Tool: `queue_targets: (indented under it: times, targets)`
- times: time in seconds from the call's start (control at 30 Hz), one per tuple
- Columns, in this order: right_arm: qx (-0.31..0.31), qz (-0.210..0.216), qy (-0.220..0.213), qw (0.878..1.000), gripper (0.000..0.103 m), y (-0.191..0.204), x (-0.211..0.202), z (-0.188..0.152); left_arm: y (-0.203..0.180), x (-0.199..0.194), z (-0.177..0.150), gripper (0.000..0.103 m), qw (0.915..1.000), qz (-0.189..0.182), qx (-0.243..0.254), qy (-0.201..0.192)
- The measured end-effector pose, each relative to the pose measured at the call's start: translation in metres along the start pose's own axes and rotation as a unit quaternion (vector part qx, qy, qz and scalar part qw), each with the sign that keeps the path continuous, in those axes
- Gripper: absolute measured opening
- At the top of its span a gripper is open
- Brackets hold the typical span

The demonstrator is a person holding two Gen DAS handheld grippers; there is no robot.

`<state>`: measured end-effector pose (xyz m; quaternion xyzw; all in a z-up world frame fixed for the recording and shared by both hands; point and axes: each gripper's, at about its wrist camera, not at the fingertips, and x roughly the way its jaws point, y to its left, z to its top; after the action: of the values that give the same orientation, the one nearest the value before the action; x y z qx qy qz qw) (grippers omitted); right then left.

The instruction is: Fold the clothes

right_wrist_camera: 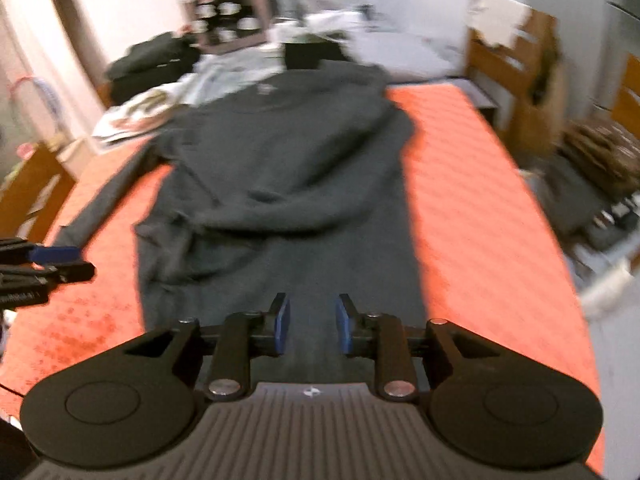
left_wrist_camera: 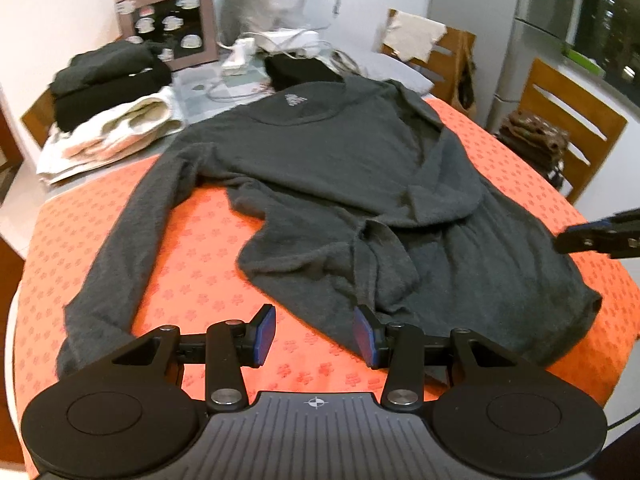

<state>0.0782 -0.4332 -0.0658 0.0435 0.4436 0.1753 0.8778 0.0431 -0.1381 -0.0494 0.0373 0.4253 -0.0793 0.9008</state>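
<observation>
Dark grey long-sleeved sweater spread flat on orange patterned cloth, neckline at far end, hem nearest. One sleeve stretched straight along left side; other folded in across the body, rumpled. Left gripper hovering over near hem, jaws apart, holding nothing. Right gripper above lower body, jaws apart, empty; view blurred. Folded dark and cream clothes stacked beyond the cloth, far left.
</observation>
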Motion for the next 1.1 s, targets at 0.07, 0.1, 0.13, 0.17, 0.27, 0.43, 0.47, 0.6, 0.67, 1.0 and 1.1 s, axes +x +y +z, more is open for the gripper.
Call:
queue_targets:
  times: [0.07, 0.1, 0.13, 0.17, 0.27, 0.43, 0.47, 0.6, 0.67, 1.0, 1.1]
  targets:
    - [-0.015, 0.017, -0.005, 1.0, 0.045, 0.015, 0.01, 0.013, 0.002, -0.006, -0.002, 0.046, 0.9999, 0.01, -0.011, -0.004]
    - [-0.027, 0.024, -0.008, 0.999, 0.051, 0.022, 0.017, 0.02, 0.003, -0.009, -0.003, 0.046, 0.9997, 0.015, -0.017, -0.006]
    - [-0.04, 0.03, -0.01, 0.999, 0.055, 0.028, 0.024, 0.025, 0.004, -0.012, -0.004, 0.047, 0.9995, 0.02, -0.023, -0.007]
    - [-0.054, 0.035, -0.012, 0.998, 0.056, 0.035, 0.03, 0.031, 0.006, -0.015, -0.005, 0.047, 0.9992, 0.026, -0.03, -0.009]
    - [-0.115, 0.041, -0.013, 0.992, 0.057, 0.056, 0.05, 0.042, 0.01, -0.023, -0.01, 0.047, 0.9977, 0.044, -0.051, -0.011]
    - [-0.239, 0.035, -0.008, 0.97, 0.057, 0.085, 0.079, 0.047, 0.016, -0.034, -0.021, 0.048, 0.9939, 0.074, -0.082, -0.008]
    - [-0.256, 0.032, -0.006, 0.966, 0.057, 0.086, 0.082, 0.046, 0.016, -0.036, -0.023, 0.048, 0.993, 0.08, -0.086, -0.006]
    - [-0.319, 0.022, 0.005, 0.947, 0.026, 0.089, 0.094, 0.042, 0.018, -0.04, -0.03, 0.048, 0.9896, 0.098, -0.105, -0.004]
    - [-0.351, 0.016, 0.01, 0.936, 0.006, 0.09, 0.1, 0.04, 0.017, -0.041, -0.033, 0.048, 0.9881, 0.105, -0.113, -0.002]
    - [-0.24, -0.043, -0.056, 0.968, 0.004, -0.006, 0.015, 0.073, 0.004, -0.026, -0.026, 0.048, 0.9871, 0.113, -0.114, -0.009]
    - [-0.183, -0.082, -0.076, 0.977, 0.004, -0.053, -0.022, 0.08, -0.003, -0.019, -0.019, 0.048, 0.9877, 0.109, -0.111, -0.014]
